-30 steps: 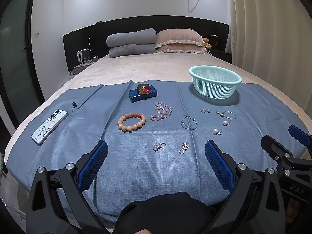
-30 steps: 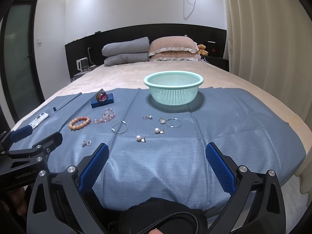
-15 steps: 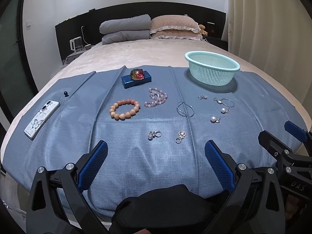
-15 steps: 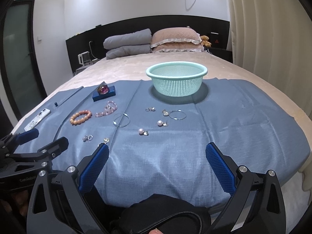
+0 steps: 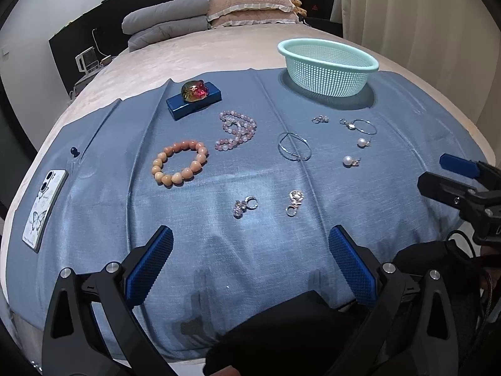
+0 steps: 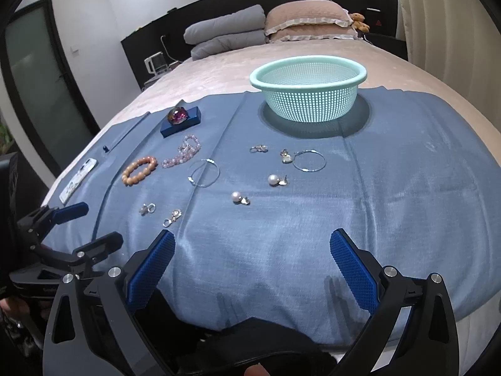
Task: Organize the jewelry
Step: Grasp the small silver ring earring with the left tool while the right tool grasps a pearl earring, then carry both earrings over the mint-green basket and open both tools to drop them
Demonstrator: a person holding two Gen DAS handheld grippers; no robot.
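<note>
Nearest the cameras, the left gripper (image 5: 250, 260) hung over the near edge of the blue cloth (image 5: 219, 250) with its jaws spread wide and nothing between its blue pads, and the right gripper (image 6: 252, 261) hung likewise released and empty to its right, over bare cloth. Just beyond the left gripper lay two small silver charms, a ringed charm (image 5: 245, 206) on the left and a clasp charm (image 5: 294, 202) to its right, near each other but apart. Farther on, an orange bead bracelet (image 5: 180, 166) lay left of centre, with a thin silver hoop (image 5: 294, 147) to its right and two pearl earrings (image 6: 240, 198) (image 6: 277, 180) further right, one nearer and one farther. A phone in a butterfly case (image 5: 45, 205) lay at the cloth's left edge, well apart from the jewelry. Beyond the bracelet a pink bead strand (image 5: 238, 130) lay coiled, and to the right, farther than the pearls, lay a small silver earring (image 6: 258, 148) and a second silver hoop (image 6: 309, 160) with a pale charm touching its left side. At the far left of the jewelry a blue box (image 5: 194, 101) carried a red-and-gold glass stone (image 5: 194, 88) on its lid. At the far right of the cloth stood a mint mesh basket (image 6: 308, 94), upright, with no jewelry visible inside. Behind the cloth the beige bedspread (image 5: 200, 53) ran back to grey folded bedding (image 5: 166, 28) and pink pillows (image 5: 250, 6) against a dark headboard.
</note>
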